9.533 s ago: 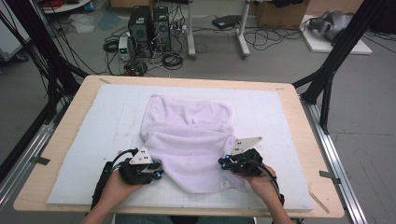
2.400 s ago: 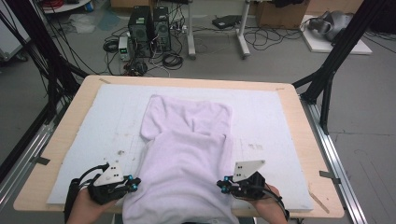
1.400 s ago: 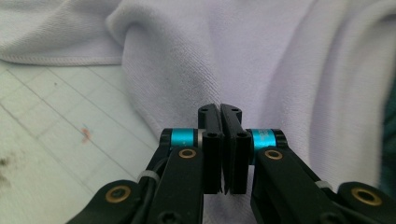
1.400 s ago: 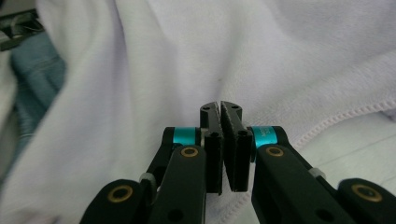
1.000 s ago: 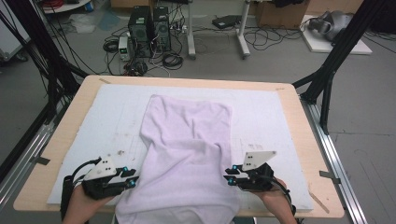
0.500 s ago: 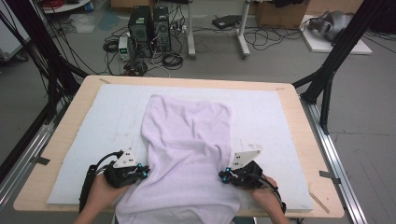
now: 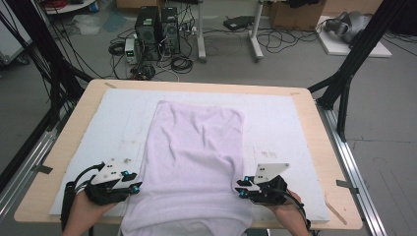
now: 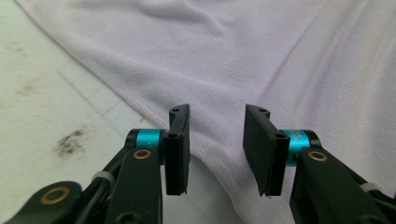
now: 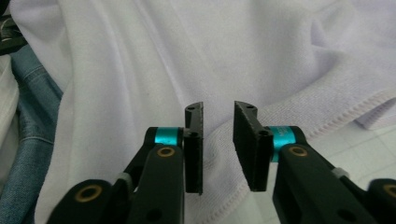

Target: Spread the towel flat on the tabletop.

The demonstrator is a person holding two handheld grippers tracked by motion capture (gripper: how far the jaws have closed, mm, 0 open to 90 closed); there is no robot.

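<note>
— Both grippers sit at the near edge of the table, one on each side of the towel (image 7: pixel 194 162). Our left gripper (image 8: pixel 216 140) has its jaws parted to a middling gap; they have just been opening, and the towel's left hem runs under the gap, with neither pad pressing on it.

— And our right gripper (image 9: pixel 218 140)?

— Narrower gap, also just opened. Its jaws stand over the right hem, where the stitched edge passes below them. No pinch there either, so we hold nothing at the moment.

— Where does the towel lie from us?

— Between the two grippers, spread on the white mat (image 7: pixel 295 123). Its long axis runs near to far: the far end lies flat toward the far side of the mat, and the near end hangs over the table's near edge toward our lap. In the high view, the left gripper (image 7: pixel 132 186) touches the left hem and the right gripper (image 7: pixel 241 188) touches the right one.

— So which hand is nearer?

— Neither; both are at a hem, at about the same place along its length. We judge the next grip turns on that: each gripper needs only a slight inward move to take its own hem, and the pair would then act along the long axis.

— Anything in the way?

— Only bare mat outside each hem.
</note>
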